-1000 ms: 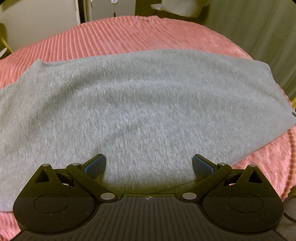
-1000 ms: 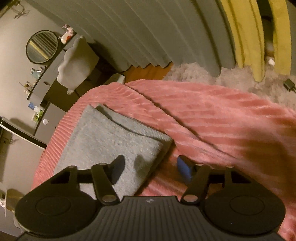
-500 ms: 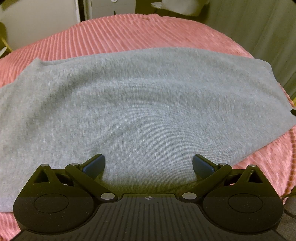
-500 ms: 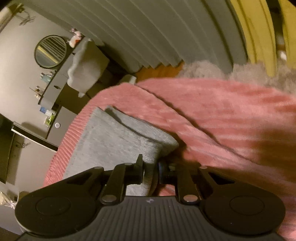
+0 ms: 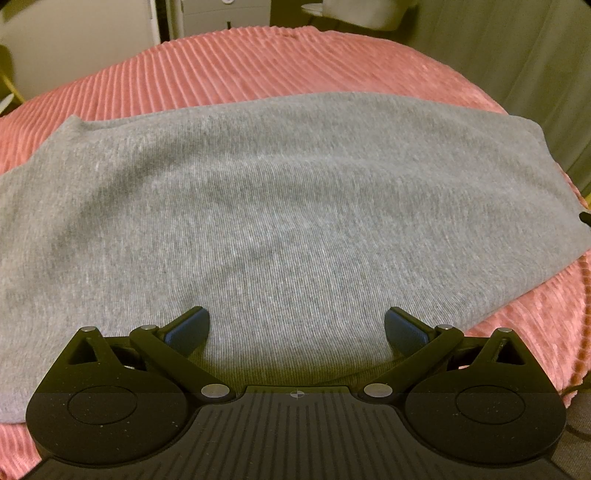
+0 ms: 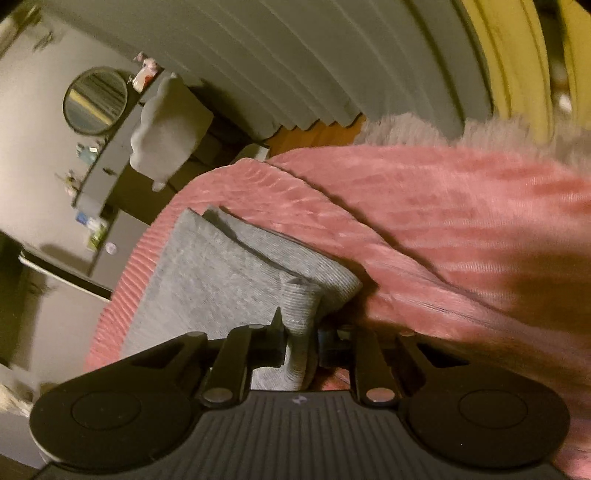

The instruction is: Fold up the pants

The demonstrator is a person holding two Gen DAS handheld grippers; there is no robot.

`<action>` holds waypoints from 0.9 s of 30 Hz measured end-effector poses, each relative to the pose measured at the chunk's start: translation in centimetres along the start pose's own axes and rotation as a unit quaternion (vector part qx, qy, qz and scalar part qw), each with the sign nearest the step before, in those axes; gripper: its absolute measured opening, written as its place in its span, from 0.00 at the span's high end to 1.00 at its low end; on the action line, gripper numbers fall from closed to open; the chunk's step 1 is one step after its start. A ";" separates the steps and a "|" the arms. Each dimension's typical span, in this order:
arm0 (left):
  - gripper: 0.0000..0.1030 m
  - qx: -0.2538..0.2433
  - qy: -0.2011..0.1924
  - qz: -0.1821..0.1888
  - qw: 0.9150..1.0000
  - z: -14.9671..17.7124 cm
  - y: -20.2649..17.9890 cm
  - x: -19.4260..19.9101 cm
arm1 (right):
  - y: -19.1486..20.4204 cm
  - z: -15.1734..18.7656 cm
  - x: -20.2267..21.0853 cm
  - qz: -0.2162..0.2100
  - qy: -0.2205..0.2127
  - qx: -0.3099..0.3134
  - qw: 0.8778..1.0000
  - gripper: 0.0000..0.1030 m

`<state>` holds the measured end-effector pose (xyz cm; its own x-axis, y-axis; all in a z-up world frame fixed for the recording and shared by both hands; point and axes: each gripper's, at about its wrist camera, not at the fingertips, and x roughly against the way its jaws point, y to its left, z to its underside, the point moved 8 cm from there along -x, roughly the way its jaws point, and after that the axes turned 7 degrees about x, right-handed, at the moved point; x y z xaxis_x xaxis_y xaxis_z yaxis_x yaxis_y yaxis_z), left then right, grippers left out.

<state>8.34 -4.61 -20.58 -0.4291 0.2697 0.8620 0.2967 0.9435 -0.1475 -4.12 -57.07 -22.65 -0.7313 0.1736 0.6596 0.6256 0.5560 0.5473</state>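
Grey pants (image 5: 280, 206) lie folded flat on a pink ribbed bedspread (image 5: 229, 62). My left gripper (image 5: 296, 326) is open, its blue-padded fingers spread just over the near edge of the pants, holding nothing. In the right wrist view the pants (image 6: 207, 273) show as a stacked fold with a layer beneath. My right gripper (image 6: 301, 334) is shut on the near corner of the pants, and the pinched cloth bunches up between the fingers.
The pink bedspread (image 6: 461, 229) drops off at the bed's edge toward grey curtains (image 6: 295, 55) and a shaggy rug (image 6: 406, 129). A dresser (image 6: 107, 177) with a round mirror (image 6: 95, 99) stands beyond. A wall and cabinet (image 5: 221, 14) lie past the bed's far side.
My right gripper has closed from open onto the corner of the folded pants and lifted it slightly. My left gripper has stayed open and barely moved.
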 end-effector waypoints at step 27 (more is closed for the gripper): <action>0.00 0.008 -0.006 0.003 1.000 0.3 0.2 0.4 | 2.5 -1.2 1.3 0.043 -0.011 0.061 0.997 0.88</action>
<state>7.99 -4.24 -20.37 -0.4380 0.2782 0.8548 0.2856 0.9447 -0.1611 -3.19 -56.50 -19.82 -0.6837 0.2413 0.6887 0.6488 0.6332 0.4221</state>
